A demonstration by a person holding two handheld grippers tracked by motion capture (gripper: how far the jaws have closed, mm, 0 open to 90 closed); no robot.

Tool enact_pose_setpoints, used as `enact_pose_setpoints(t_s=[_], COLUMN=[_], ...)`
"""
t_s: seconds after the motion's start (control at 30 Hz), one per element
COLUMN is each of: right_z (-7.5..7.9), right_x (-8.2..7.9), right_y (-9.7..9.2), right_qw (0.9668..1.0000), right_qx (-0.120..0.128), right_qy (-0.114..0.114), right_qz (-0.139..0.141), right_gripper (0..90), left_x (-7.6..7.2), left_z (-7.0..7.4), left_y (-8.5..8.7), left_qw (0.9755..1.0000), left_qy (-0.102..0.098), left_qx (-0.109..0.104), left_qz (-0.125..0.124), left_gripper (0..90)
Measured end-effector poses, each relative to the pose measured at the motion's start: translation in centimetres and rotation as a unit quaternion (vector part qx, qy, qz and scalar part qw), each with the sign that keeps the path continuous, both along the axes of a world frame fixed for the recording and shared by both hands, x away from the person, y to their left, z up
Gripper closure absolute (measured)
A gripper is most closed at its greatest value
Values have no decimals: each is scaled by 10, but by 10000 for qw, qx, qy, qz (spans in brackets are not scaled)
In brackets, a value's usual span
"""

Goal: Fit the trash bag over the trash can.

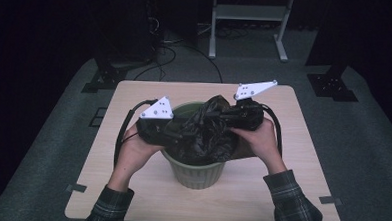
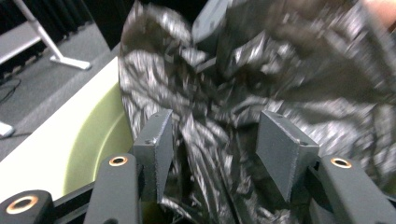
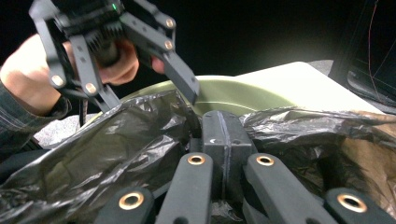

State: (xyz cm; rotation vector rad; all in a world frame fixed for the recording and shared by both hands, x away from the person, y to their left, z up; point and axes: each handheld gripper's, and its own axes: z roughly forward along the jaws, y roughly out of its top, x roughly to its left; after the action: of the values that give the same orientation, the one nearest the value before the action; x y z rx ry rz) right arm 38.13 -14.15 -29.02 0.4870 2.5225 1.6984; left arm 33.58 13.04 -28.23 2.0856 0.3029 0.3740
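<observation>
Crinkled black plastic bag bunches over the mouth of the ribbed pale-green round bin, which stands mid-way on the light wooden table. We see the left gripper with jaws apart, folds of the bag between its pads but not pinched. We see the right gripper with jaws pressed together on a fold of the bag near the bin's rim.

Bag in the bin, mid-table; left tool opposite right tool
</observation>
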Motion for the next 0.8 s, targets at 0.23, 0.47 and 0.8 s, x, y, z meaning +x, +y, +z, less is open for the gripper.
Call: enact_pose_setpoints(t_s=[0.23,0.47,0.8], right_z=[-1,-1,-2], right_x=[-1,-4,-9], right_y=[5,5,-6], right_qw=[10000,9999,10000], right_qx=[-52,-100,-44], right_qy=[-1,-10,-50], right_qz=[49,80,16], right_gripper=[900,900,900], left_x=[-2,1,1], left_z=[13,13,8], left_y=[-17,-26,-13], left_qw=[9995,9989,9994], left_qy=[-188,-301,-128], left_qx=[-117,-170,149], left_qz=[-205,-318,-269], left_gripper=[473,619,900])
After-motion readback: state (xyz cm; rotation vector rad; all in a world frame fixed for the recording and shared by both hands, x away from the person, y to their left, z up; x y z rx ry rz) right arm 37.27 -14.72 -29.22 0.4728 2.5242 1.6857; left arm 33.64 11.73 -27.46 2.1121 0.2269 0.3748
